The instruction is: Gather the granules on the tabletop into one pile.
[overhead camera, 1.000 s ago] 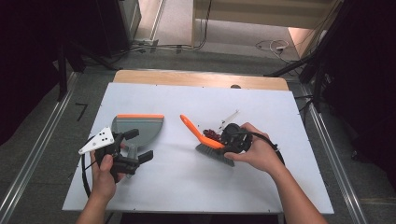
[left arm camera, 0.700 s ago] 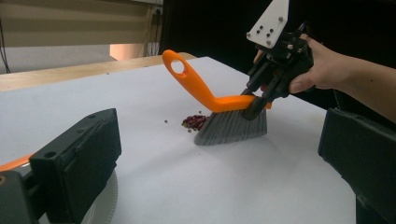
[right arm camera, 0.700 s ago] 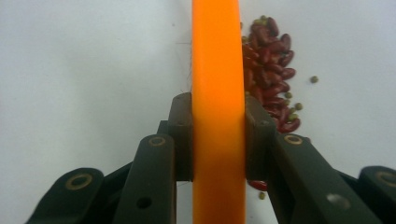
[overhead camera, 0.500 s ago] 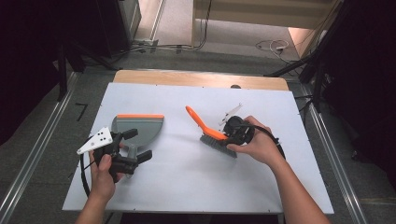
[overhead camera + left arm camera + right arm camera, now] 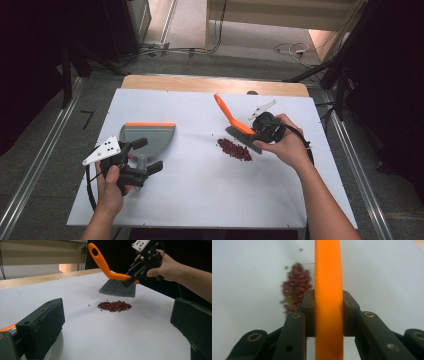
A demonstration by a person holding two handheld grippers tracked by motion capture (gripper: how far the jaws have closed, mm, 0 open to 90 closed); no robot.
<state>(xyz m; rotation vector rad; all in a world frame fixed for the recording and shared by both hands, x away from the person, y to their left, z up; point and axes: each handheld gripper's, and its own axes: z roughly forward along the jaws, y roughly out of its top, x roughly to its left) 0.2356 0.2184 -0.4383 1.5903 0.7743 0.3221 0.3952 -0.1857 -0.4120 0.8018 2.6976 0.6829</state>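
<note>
I read the white worktop as a flat sheet with a bare wooden strip along its far edge. Grey floor surrounds it. A metal rail runs along the floor on the left, and another rail on the right. Dark cables and a white cable lie beyond the worktop.

A lab recording cell: white bench between black curtains, metal floor rails, loose cables on grey carpet.
</note>
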